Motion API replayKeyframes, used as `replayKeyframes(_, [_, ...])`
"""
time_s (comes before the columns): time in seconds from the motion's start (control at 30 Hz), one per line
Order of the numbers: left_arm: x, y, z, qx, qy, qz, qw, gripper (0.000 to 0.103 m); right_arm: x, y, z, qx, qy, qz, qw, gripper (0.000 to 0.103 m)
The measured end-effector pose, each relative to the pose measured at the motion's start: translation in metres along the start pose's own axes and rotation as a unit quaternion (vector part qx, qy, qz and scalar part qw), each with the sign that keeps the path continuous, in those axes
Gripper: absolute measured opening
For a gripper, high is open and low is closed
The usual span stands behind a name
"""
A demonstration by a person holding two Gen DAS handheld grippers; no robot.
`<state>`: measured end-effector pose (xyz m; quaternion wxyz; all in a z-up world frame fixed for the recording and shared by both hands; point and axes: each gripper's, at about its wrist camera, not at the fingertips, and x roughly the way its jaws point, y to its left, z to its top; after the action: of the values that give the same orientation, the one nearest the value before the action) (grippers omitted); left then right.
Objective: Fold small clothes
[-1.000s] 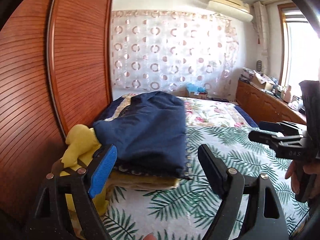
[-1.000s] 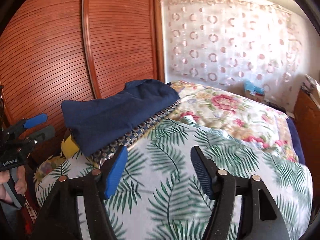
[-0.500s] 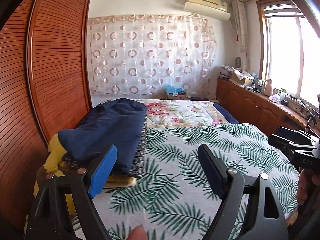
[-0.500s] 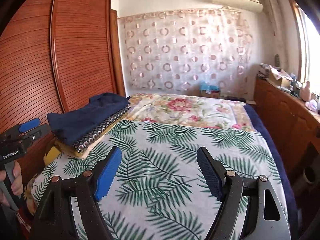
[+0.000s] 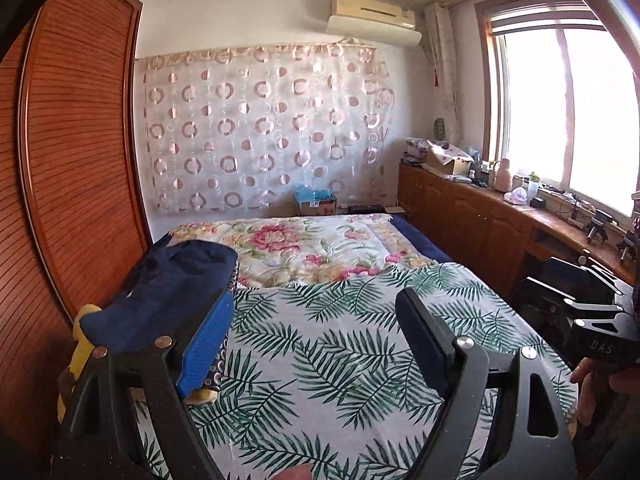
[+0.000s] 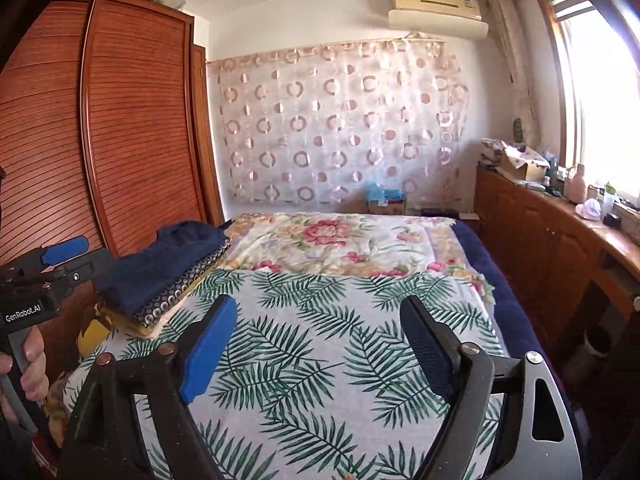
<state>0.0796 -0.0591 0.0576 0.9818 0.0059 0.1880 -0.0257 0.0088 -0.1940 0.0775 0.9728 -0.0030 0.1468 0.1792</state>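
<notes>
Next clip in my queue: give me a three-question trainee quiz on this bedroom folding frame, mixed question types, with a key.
1. True or false: the left claw is clamped on the navy garment.
2. Multiple choice: the stack of folded clothes lies at which part of the bed? A) its left edge, beside the wooden wardrobe; B) its middle; C) its right edge, by the window.
3. Fill in: the right claw has its jaws ____ and holds nothing.

Key: 1 false, both fingers stand apart with nothing between them; 2 A; 3 open.
</notes>
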Motion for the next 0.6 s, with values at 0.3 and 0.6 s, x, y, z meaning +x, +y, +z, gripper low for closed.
replayKeyframes(0.3, [-0.012,-0.003,0.005,-0.003,-0.010,0.008,0.9999,0.084,-0.019,0.006,-0.007,0.001,-0.031,-0.014,0.999,0.087])
replayKeyframes(0.6, [-0.014,0.002,0.002,-0.009,-0.010,0.013,0.9998,0.084,-0.011,0.004,-0.016,-0.002,-0.032,-0.012,0.999,0.087])
